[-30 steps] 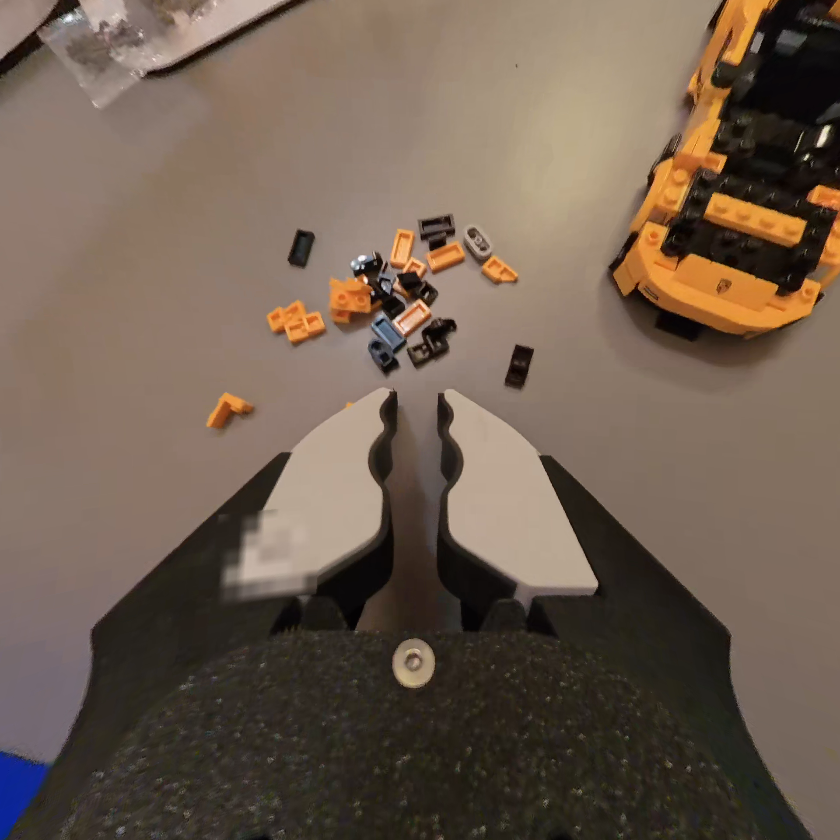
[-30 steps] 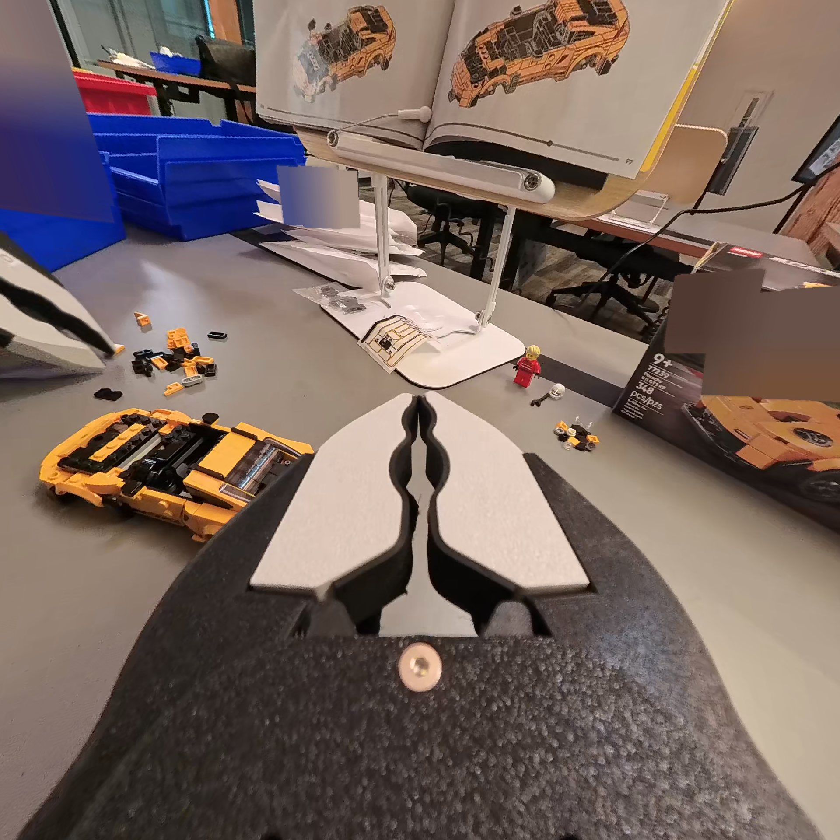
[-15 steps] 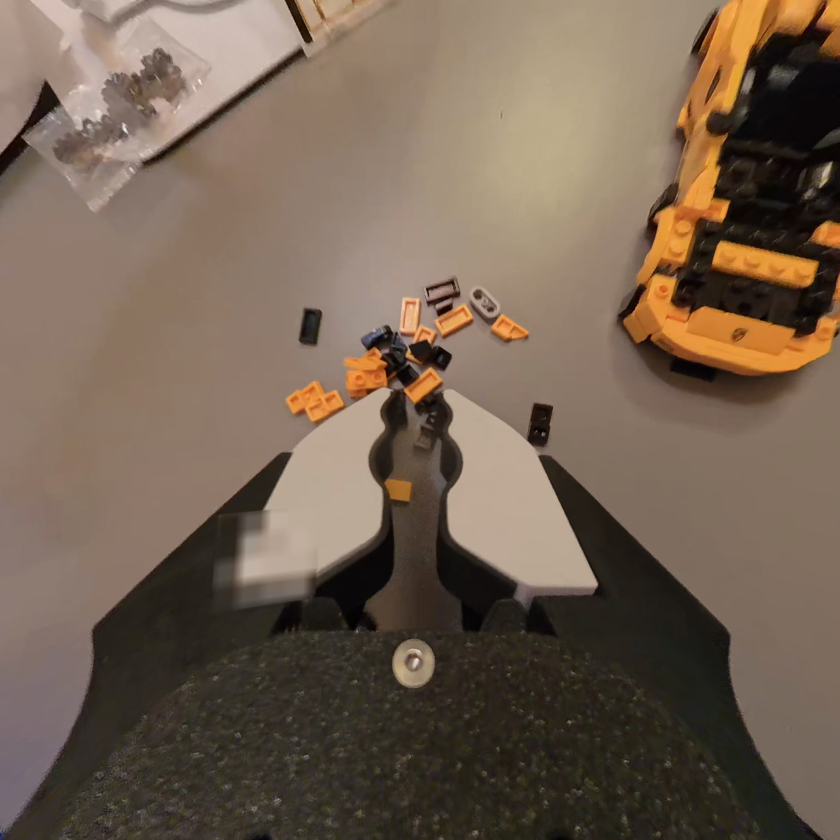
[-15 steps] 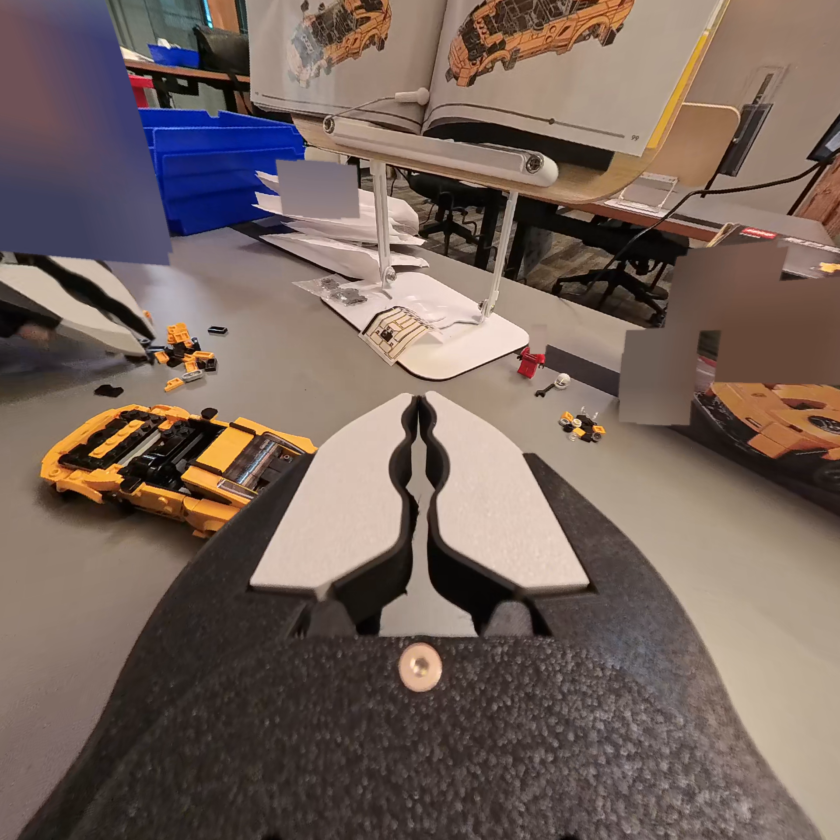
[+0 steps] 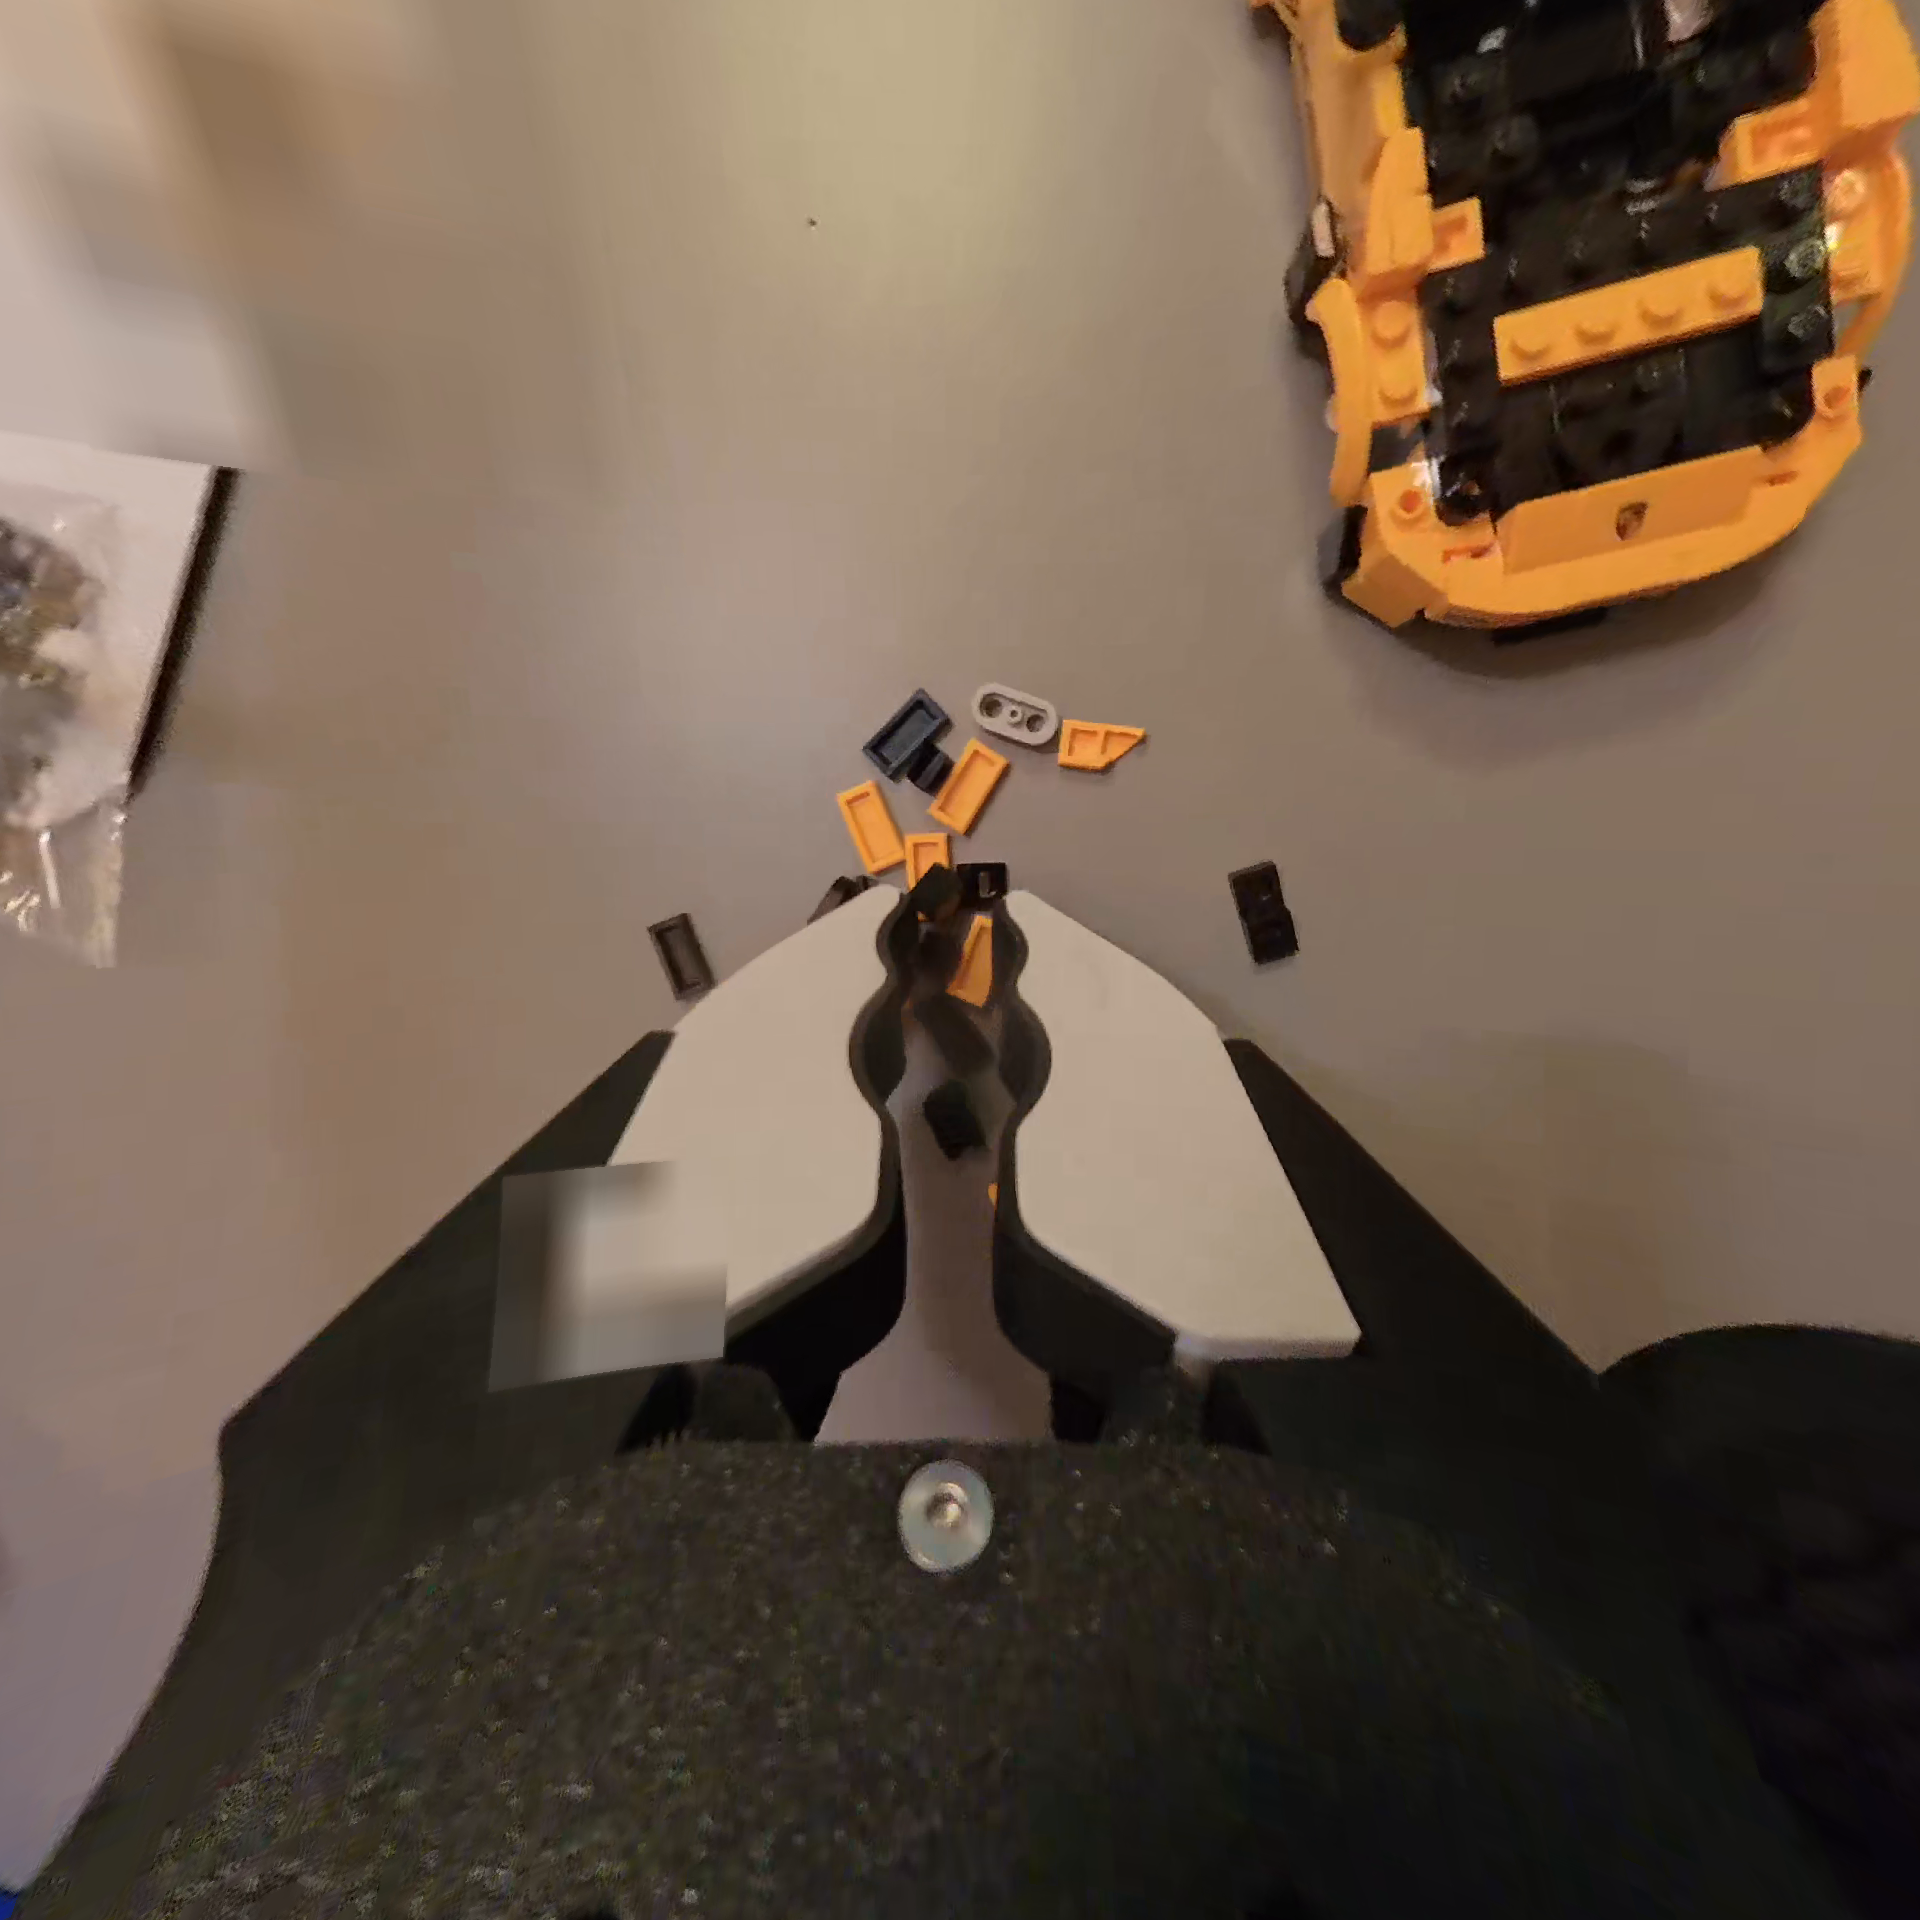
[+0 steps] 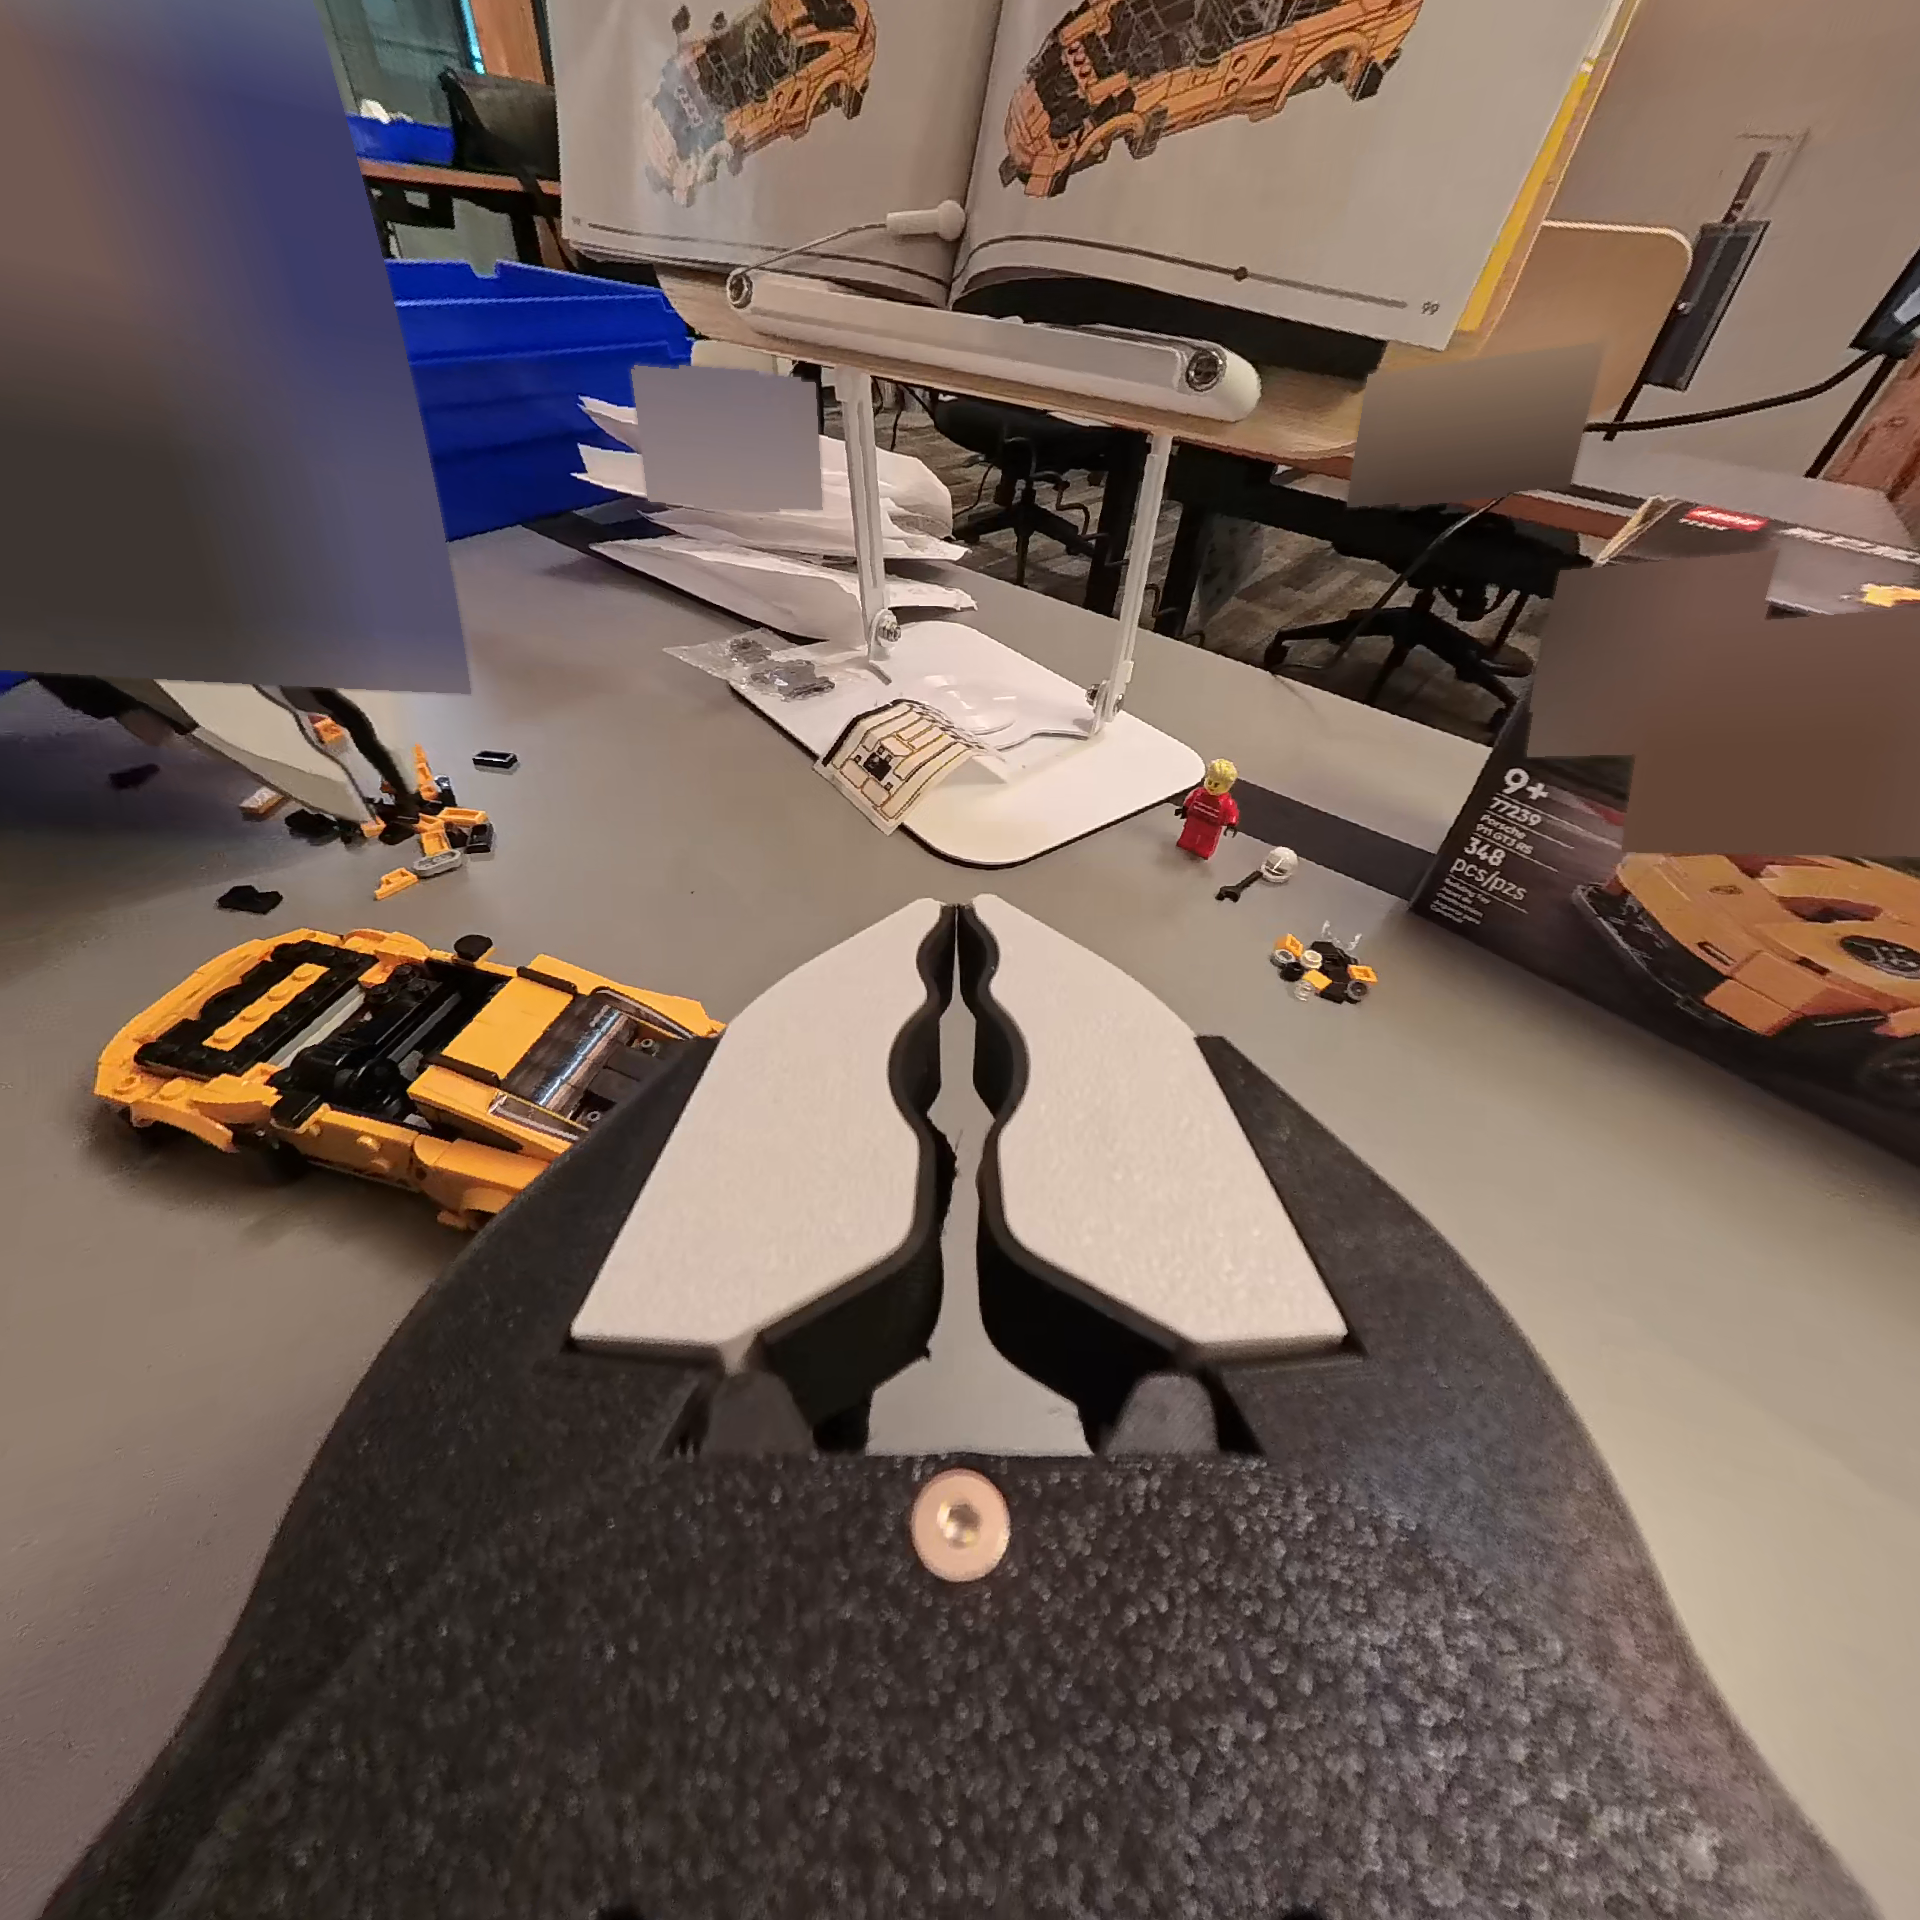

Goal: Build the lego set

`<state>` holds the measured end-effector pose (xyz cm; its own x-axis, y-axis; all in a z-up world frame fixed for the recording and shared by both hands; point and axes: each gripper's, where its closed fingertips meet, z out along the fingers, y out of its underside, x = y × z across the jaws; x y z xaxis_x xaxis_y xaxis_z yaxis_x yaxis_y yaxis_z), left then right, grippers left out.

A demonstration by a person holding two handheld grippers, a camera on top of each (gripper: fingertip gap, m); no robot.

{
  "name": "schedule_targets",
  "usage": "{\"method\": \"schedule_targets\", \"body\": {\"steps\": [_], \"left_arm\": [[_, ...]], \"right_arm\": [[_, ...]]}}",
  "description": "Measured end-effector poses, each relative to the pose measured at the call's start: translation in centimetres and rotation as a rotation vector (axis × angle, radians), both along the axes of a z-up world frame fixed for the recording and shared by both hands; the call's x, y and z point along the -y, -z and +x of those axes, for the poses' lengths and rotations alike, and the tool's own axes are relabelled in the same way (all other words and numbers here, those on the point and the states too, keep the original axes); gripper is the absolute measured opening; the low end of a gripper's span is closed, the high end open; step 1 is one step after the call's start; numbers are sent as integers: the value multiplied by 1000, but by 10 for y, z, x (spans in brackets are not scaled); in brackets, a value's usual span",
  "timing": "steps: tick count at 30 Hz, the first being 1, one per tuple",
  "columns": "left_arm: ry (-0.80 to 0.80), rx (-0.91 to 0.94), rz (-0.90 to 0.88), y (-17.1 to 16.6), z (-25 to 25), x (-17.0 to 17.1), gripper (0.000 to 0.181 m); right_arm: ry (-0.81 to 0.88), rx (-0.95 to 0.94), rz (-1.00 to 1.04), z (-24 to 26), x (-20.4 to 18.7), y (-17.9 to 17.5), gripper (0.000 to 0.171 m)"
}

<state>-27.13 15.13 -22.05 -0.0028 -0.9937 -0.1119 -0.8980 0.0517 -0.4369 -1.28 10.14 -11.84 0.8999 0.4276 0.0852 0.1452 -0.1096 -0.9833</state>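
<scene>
Grey table: left gripper amid loose pieces, maybe touching

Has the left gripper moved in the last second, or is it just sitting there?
Yes. The left gripper has pushed forward into the loose brick pile: pieces now sit between its open fingers, and in the right wrist view it has closed in on the pile.

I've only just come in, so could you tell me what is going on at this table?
A person is building an orange and black lego car with two handheld grippers. The left gripper is down in the pile of loose pieces, its fingers parted around a few small black and orange parts, nothing clearly gripped. The right gripper hovers shut and empty beside the car, facing the open instruction booklet.
</scene>
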Motion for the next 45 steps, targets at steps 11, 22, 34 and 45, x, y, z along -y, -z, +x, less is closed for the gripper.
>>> {"method": "schedule_targets", "body": {"steps": [11, 22, 34, 45], "left_arm": [[103, -46, -89, 6, 1, -1, 10], [80, -11, -38, -4, 1, 4, 8], [108, -34, 15, -8, 23, 100, 8], [77, -51, -23, 8, 22, 135, 9]], "right_arm": [[-4, -4, -13, 0, -2, 3, 0], [-5, -1, -10, -1, -3, 3, 0], [-9, 5, -2, -3, -3, 1, 0], [-10, 47, 14, -6, 0, -1, 0]]}}
